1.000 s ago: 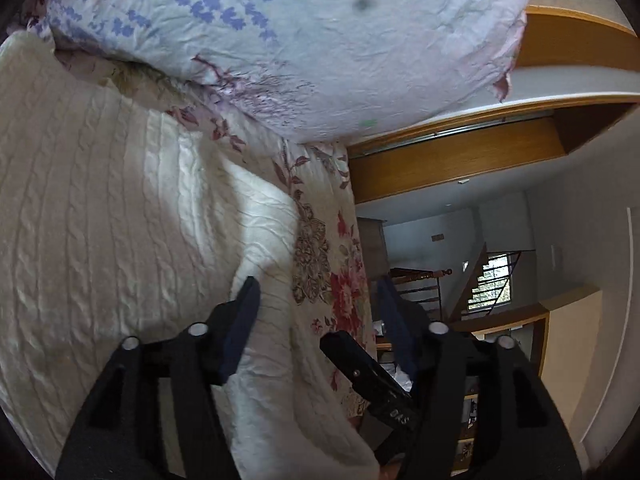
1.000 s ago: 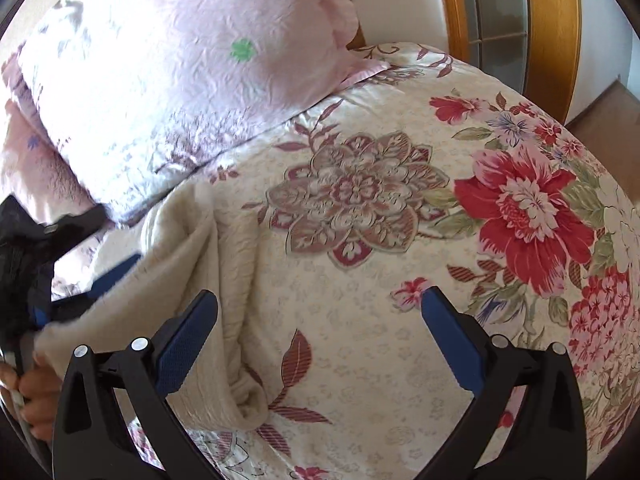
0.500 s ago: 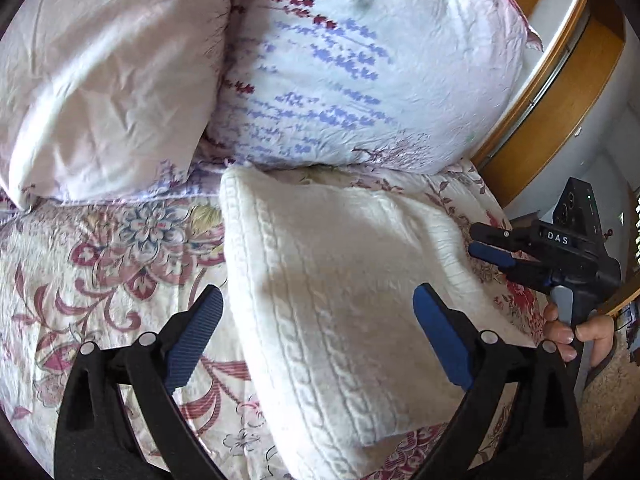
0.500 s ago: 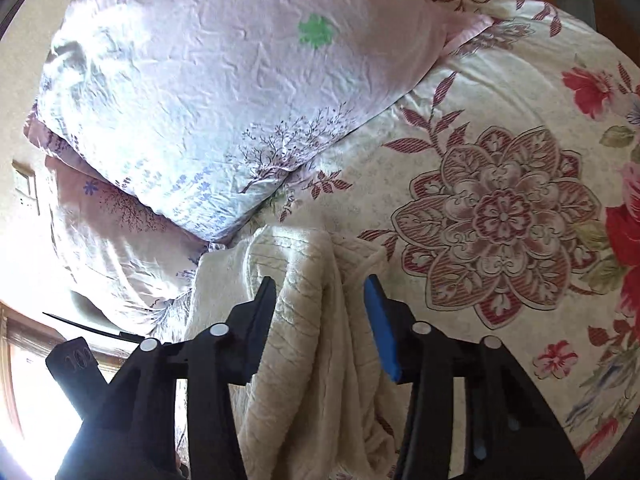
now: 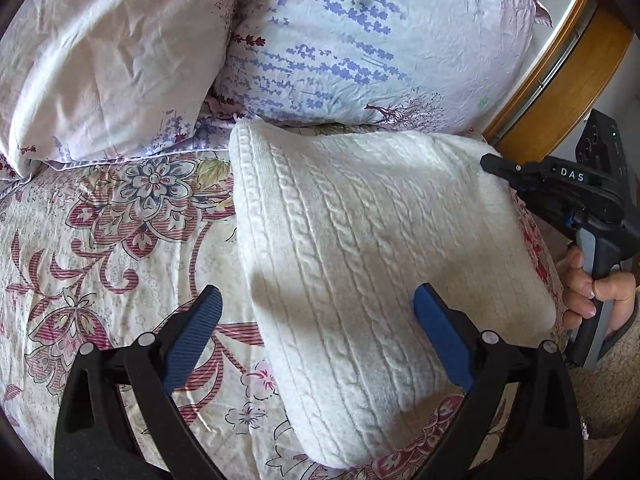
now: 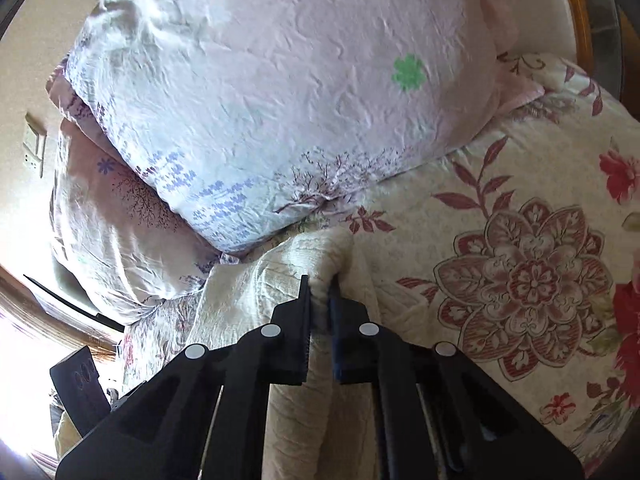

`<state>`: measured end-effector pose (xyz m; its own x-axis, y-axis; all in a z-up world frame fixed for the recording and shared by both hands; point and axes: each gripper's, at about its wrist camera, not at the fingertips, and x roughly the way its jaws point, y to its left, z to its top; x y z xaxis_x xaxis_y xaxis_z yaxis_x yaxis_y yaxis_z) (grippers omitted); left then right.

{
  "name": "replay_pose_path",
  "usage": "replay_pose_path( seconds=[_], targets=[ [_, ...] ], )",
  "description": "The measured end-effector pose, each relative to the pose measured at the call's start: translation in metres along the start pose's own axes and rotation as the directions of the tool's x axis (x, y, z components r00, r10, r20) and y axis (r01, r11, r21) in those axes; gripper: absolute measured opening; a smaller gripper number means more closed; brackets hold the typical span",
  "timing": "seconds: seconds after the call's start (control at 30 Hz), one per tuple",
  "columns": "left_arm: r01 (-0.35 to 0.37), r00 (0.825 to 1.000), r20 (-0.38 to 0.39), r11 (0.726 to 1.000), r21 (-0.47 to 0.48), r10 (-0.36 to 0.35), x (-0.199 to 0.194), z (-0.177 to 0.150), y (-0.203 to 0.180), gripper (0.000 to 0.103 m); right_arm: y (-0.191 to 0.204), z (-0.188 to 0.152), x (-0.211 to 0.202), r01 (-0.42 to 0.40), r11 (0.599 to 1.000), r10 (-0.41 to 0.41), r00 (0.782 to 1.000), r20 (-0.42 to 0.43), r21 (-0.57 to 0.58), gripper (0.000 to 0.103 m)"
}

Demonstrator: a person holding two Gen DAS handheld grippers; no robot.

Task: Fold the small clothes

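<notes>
on the floral quilt [image 5: 120,240], just below the two pillows [image 5: 360,48], lies the white cable-knit sweater [image 5: 360,240], already doubled into a thick pad with its top edge touching the pillows.

right gripper [image 6: 320,292] now pinched tight on a ridge of knit at the sweater [image 6: 320,248] corner nearest the pillows; jaws wide a second ago, half shut with the fabric between them half a second ago, now closed on it. seen from the left view as black tongs [image 5: 520,172] meeting the sweater's far right corner, handle in a hand [image 5: 588,292] at the bed's edge.

left gripper [image 5: 316,324] spread wide, holding nothing, hovering over the sweater's near half; jaws narrower a second ago and opened since, view swung from close on the knit to looking down over the whole pad.

means a handover of work: left has let go, right has taken a fresh hold. likely the start of another fold or a tug to square the pad. how many layers sit in the pinch is hard to tell; possibly only the top one, in which case a pull may peel the fold open rather than move the pad.
</notes>
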<state>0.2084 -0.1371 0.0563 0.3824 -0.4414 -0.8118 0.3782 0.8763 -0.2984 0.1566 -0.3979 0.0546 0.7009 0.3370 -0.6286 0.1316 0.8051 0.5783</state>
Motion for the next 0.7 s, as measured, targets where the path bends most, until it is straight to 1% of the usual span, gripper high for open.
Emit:
replay_pose_path(
  seconds=[0.07, 0.13, 0.23, 0.33, 0.4, 0.57, 0.63, 0.7],
  targets=[
    [-0.008, 1.0, -0.002, 1.0, 0.014, 0.008, 0.004, 0.0, -0.003, 0.097, 0.0, 0.001, -0.004, 0.02, 1.0, -0.019, 1.0, 0.018, -0.01, 0.008],
    [-0.023, 1.0, -0.004, 0.999, 0.031, 0.023, 0.005, 0.0, -0.007, 0.097, -0.003, 0.0, -0.002, 0.047, 0.999, -0.047, 0.999, 0.016, -0.013, 0.008],
    [-0.042, 0.999, -0.01, 0.998, 0.05, 0.043, 0.011, 0.001, -0.012, 0.097, -0.014, -0.003, 0.01, 0.103, 0.995, -0.103, 0.995, -0.011, -0.006, 0.008],
    [-0.064, 0.998, -0.014, 0.996, 0.066, 0.066, 0.015, 0.002, -0.015, 0.099, -0.028, -0.009, 0.026, 0.148, 0.989, -0.147, 0.988, -0.053, 0.013, 0.008],
    [-0.073, 0.997, -0.015, 0.995, 0.073, 0.074, 0.018, 0.003, -0.016, 0.1, -0.035, -0.012, 0.033, 0.159, 0.987, -0.157, 0.985, -0.074, 0.032, 0.008],
    [-0.079, 0.996, -0.026, 0.994, 0.077, 0.081, 0.021, 0.002, -0.017, 0.101, -0.039, -0.013, 0.039, 0.183, 0.983, -0.18, 0.98, -0.088, 0.027, 0.008],
    [-0.074, 0.997, -0.031, 0.995, 0.071, 0.076, 0.021, 0.002, -0.016, 0.101, -0.038, -0.012, 0.042, 0.182, 0.983, -0.178, 0.979, -0.097, 0.027, 0.008],
    [-0.049, 0.999, -0.02, 0.997, 0.06, 0.05, 0.015, 0.002, -0.012, 0.101, -0.036, -0.01, 0.038, 0.16, 0.986, -0.156, 0.982, -0.102, 0.037, 0.009]
  ],
)
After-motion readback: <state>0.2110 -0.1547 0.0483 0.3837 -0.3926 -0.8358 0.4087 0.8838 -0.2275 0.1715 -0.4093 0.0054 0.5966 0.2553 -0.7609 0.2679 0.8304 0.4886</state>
